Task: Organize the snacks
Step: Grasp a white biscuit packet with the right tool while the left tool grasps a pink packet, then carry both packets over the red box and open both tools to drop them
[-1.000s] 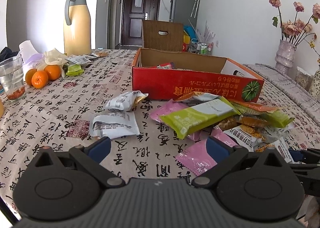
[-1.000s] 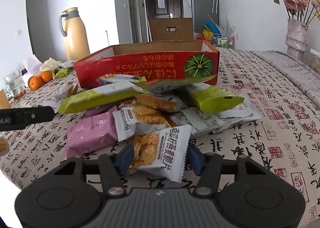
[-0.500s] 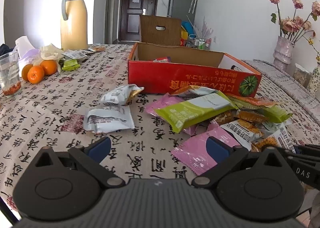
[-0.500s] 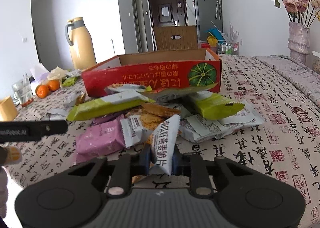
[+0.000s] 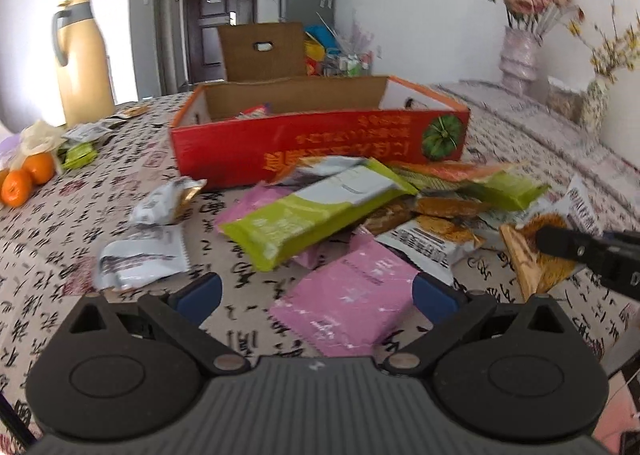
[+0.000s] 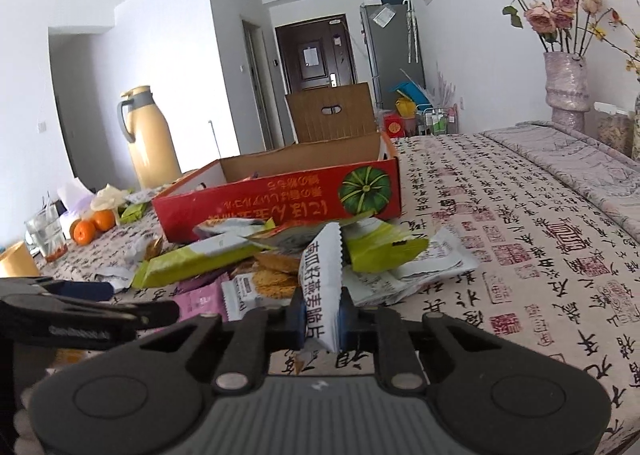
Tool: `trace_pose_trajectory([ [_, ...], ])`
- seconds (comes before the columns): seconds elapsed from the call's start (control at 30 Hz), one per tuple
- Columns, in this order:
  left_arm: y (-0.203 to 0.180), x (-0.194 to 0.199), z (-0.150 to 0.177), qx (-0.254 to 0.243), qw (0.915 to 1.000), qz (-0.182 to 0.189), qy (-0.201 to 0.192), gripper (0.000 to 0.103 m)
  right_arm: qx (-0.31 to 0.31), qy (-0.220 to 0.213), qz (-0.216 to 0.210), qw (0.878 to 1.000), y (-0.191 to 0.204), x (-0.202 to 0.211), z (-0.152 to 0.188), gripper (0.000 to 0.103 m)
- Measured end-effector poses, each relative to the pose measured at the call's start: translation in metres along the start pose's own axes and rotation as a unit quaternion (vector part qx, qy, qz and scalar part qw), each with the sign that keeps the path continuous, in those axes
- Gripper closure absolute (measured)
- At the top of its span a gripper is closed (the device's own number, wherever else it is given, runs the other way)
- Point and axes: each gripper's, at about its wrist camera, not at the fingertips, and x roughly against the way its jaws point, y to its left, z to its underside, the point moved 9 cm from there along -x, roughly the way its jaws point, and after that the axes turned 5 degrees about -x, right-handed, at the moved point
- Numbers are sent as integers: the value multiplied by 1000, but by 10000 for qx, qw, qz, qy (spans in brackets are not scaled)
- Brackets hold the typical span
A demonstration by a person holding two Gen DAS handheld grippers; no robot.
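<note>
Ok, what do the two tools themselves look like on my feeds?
Both match: the left tool and the right tool have matte black linkage arms with round pivot housings, silver pivot pins, a ribbed grey body and blue finger pads. White lettering runs along one arm. No cables or sleeves show.

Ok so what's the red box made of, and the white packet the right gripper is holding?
Red box: cardboard, likely; brown raw inside, glossy red print outside. White packet: thin plastic film, seemingly; serrated edge, creased where the right gripper pinches it.

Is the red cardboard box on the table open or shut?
Open. The red box has no lid on top; its brown inside walls and a few packets show.
</note>
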Motion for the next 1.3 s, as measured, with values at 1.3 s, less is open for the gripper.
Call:
trace_pose_trajectory([
  [1.3, -36, -3, 11, -375, 9992, 16, 121, 38, -222, -127, -99, 9996, -16, 19, 8, 89],
])
